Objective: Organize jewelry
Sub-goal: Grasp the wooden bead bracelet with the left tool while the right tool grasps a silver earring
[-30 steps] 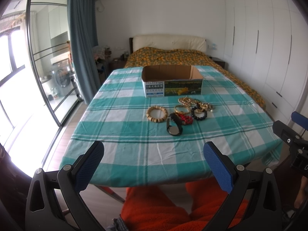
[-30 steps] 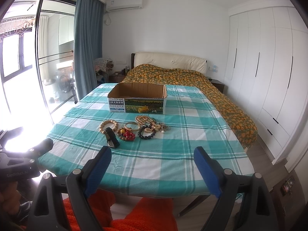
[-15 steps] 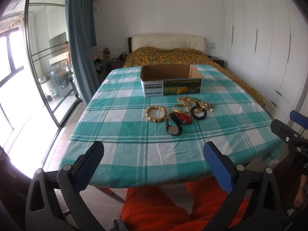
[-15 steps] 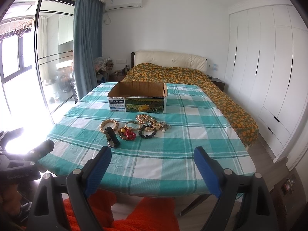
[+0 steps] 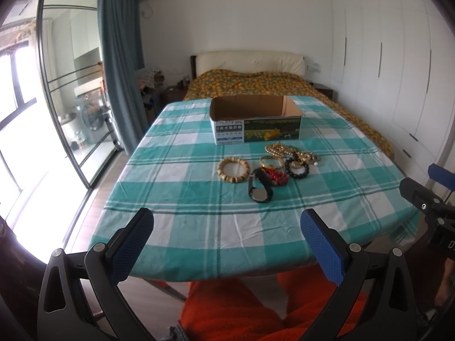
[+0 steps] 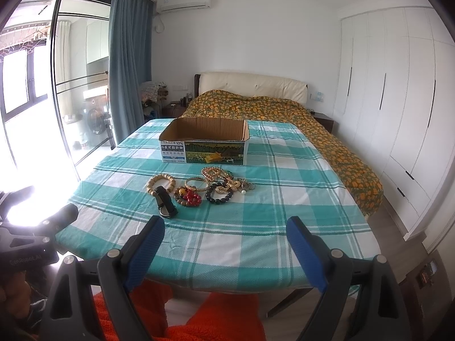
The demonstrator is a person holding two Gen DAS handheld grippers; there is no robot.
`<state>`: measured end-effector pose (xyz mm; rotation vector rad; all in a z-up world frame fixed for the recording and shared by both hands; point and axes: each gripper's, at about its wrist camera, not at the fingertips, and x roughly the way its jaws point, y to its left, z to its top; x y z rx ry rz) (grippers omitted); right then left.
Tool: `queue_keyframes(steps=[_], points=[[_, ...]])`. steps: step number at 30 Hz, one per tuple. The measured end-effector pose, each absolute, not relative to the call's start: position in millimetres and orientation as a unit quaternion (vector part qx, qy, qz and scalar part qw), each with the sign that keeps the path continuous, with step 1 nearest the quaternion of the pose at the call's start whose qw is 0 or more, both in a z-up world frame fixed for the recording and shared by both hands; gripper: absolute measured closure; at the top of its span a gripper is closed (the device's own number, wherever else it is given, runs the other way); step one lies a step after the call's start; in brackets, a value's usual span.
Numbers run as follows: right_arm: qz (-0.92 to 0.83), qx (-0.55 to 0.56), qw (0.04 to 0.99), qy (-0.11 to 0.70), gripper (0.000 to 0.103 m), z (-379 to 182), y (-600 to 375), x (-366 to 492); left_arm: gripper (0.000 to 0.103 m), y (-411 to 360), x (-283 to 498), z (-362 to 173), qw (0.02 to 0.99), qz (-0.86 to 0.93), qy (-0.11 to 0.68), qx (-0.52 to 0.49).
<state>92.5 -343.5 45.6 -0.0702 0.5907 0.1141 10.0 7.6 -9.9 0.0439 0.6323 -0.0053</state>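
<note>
A heap of jewelry lies mid-table: a wooden bead bracelet (image 5: 233,169) (image 6: 161,184), a black watch (image 5: 259,189) (image 6: 165,202), a red bead bracelet (image 5: 277,176) (image 6: 190,197), a black bead bracelet (image 5: 296,168) (image 6: 219,195), a gold bangle (image 5: 271,161) (image 6: 196,184) and tangled gold necklaces (image 5: 287,150) (image 6: 219,174). An open cardboard box (image 5: 254,119) (image 6: 204,141) stands just behind them. My left gripper (image 5: 227,236) is open and empty at the table's near edge. My right gripper (image 6: 224,241) is open and empty there too, well short of the jewelry.
The table (image 5: 184,221) (image 6: 256,236) wears a teal checked cloth. A bed (image 6: 256,105) lies beyond it, white wardrobes (image 6: 398,113) to the right, a glass sliding door and curtain (image 6: 125,71) to the left. Orange-clad knees (image 5: 241,307) are below the near edge.
Both grippers have edged slightly closer to the table. Their jaws stay open. The jewelry and box have not moved.
</note>
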Motion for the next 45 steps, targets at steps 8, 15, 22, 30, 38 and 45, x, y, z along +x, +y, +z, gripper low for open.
queue_keyframes(steps=[8,15,22,30,38,45], points=[[0.063,-0.028,0.953,0.296,0.014,46,-346,105,0.000,7,22,-14,0.946,-0.003,0.323,0.025],[0.069,-0.023,0.950,0.305,0.014,43,-347,118,0.000,6,35,-18,0.941,-0.003,0.337,0.024],[0.074,-0.018,0.950,0.302,0.014,41,-349,130,0.000,18,55,-22,0.939,0.001,0.344,0.003],[0.062,-0.027,0.955,0.289,0.014,32,-360,153,0.000,38,102,-36,0.937,0.010,0.349,-0.002],[0.043,0.004,0.940,0.337,0.014,-5,-383,197,0.000,53,168,-66,0.926,0.009,0.378,-0.005],[0.033,0.030,0.932,0.359,0.014,-33,-406,244,0.000,50,218,-89,0.919,0.003,0.395,0.005]])
